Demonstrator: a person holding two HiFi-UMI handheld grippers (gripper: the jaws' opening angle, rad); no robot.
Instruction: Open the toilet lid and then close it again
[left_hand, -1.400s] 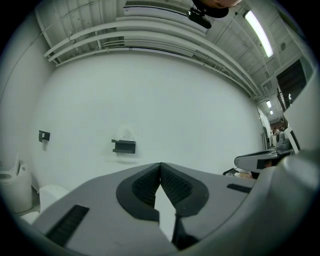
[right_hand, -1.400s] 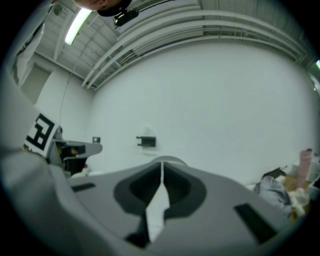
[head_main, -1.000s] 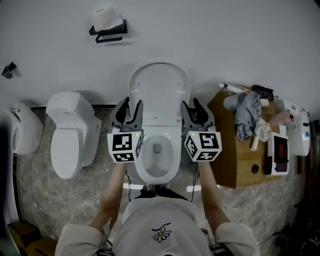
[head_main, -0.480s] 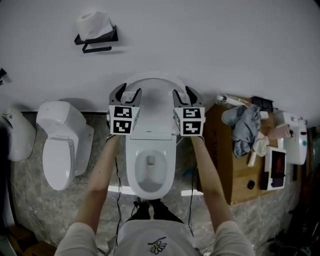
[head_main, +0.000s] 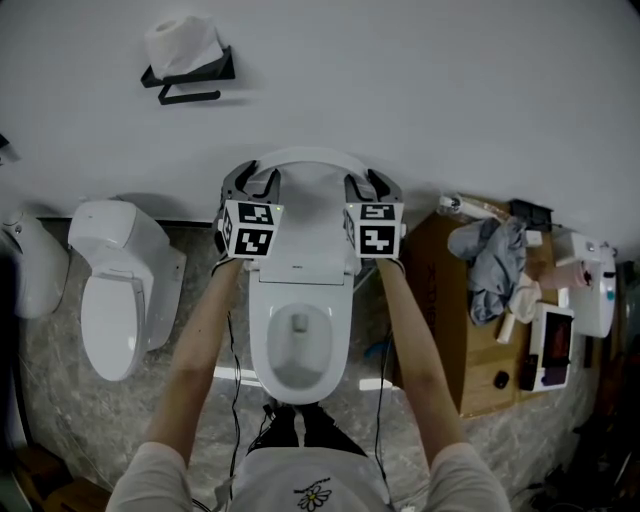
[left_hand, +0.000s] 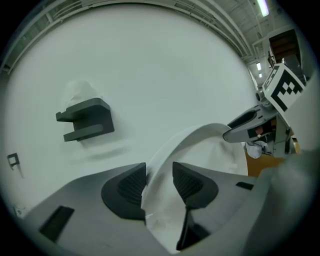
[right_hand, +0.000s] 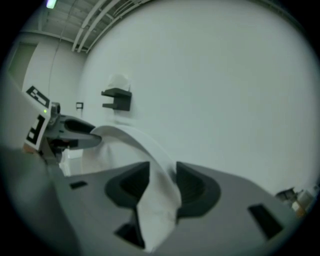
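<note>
The white toilet (head_main: 298, 340) stands against the wall with its lid (head_main: 308, 215) raised. In the head view my left gripper (head_main: 252, 180) is at the lid's upper left edge and my right gripper (head_main: 372, 182) at its upper right edge. In the left gripper view the lid's rim (left_hand: 200, 145) runs between the dark pads (left_hand: 131, 187), filling the gap of the left gripper (left_hand: 159, 180); these jaws have just been closing. In the right gripper view the lid's rim (right_hand: 130, 137) likewise fills the gap of the right gripper (right_hand: 162, 182), whose jaws have just been opening slightly.
A second white toilet (head_main: 115, 290) stands to the left and another white fixture (head_main: 25, 270) at the far left. A paper roll holder (head_main: 185, 60) hangs on the wall. A wooden cabinet (head_main: 470, 330) with a cloth (head_main: 490, 255) and small items is to the right.
Both grippers moved forward from beside the lid's lower sides to its upper edges, and the lid's rim now sits between each pair of jaws. The head view shifted too.
</note>
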